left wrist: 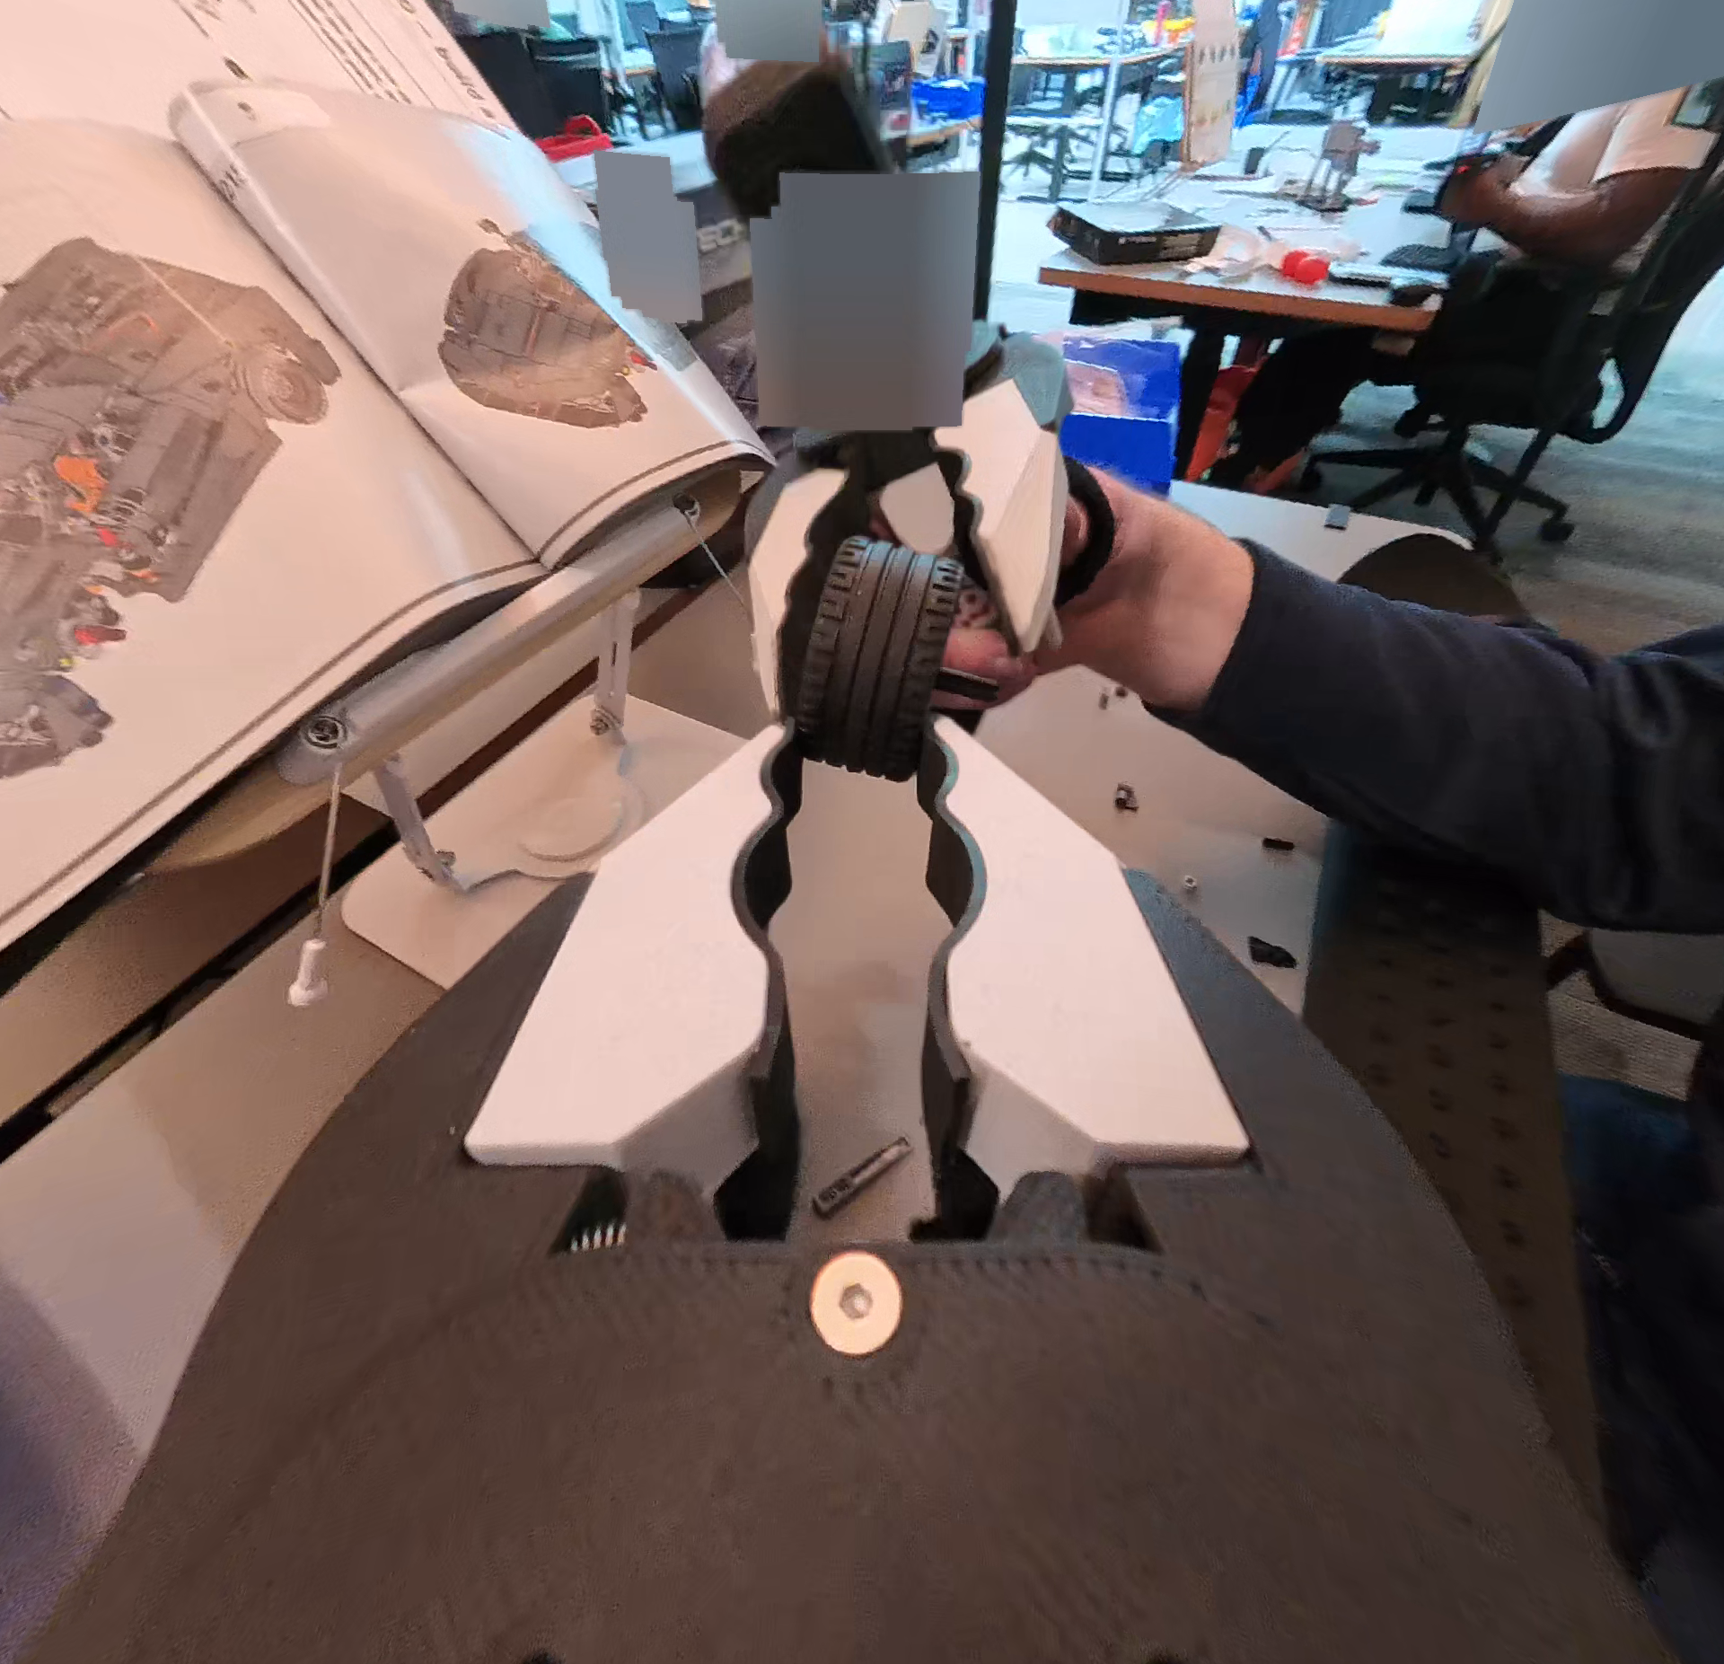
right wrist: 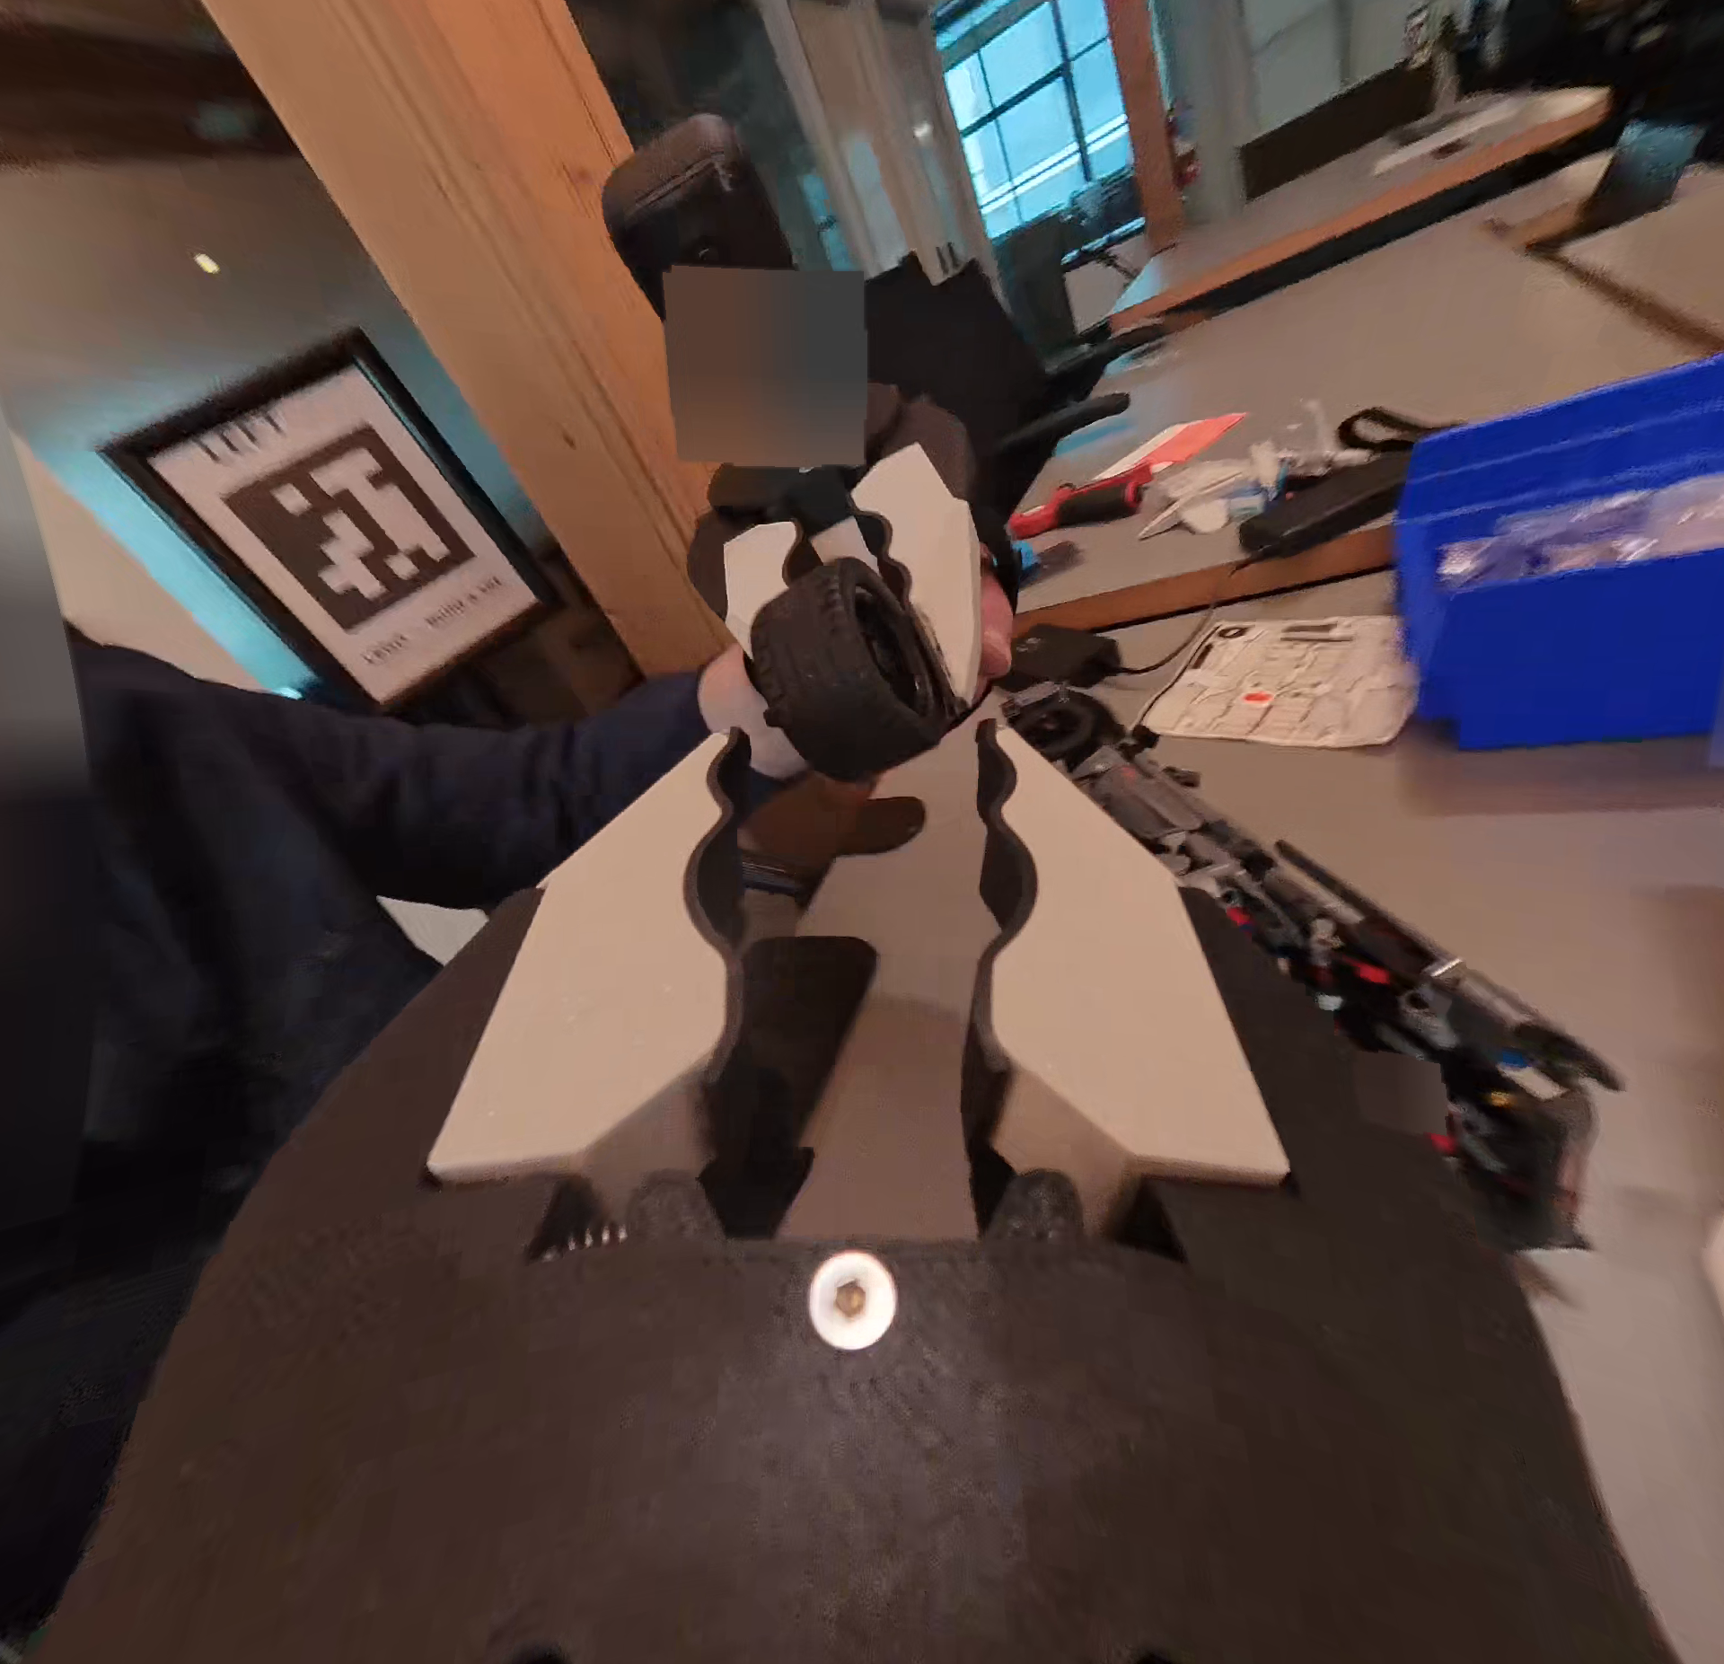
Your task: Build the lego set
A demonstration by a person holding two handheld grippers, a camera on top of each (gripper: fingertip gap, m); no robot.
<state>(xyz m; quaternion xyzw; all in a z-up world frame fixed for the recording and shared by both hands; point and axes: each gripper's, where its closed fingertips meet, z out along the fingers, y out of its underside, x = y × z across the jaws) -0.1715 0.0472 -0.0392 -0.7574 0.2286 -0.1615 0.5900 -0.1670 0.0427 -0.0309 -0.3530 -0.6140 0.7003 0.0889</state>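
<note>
A black rubber wheel (left wrist: 872, 658) is held up in the air between the two grippers, which face each other. My left gripper (left wrist: 863, 747) is shut on the wheel's sides at its fingertips. My right gripper (right wrist: 854, 738) is open wider, and its tips flank the wheel (right wrist: 844, 677); I cannot tell if they touch it. In the left wrist view the right gripper's white fingers (left wrist: 1017, 537) stand on either side of the wheel, held by a hand in a dark sleeve. A partly built dark Lego chassis (right wrist: 1306, 929) lies on the table to the right.
An open instruction booklet (left wrist: 280, 425) rests on a white stand at the left. A small dark pin (left wrist: 863, 1176) and loose bits (left wrist: 1124, 793) lie on the table. A blue bin (right wrist: 1567, 574) and a printed sheet (right wrist: 1278, 677) are at the right. A person sits at a far desk. Both grippers' tips are close together, under 4 cm apart.
</note>
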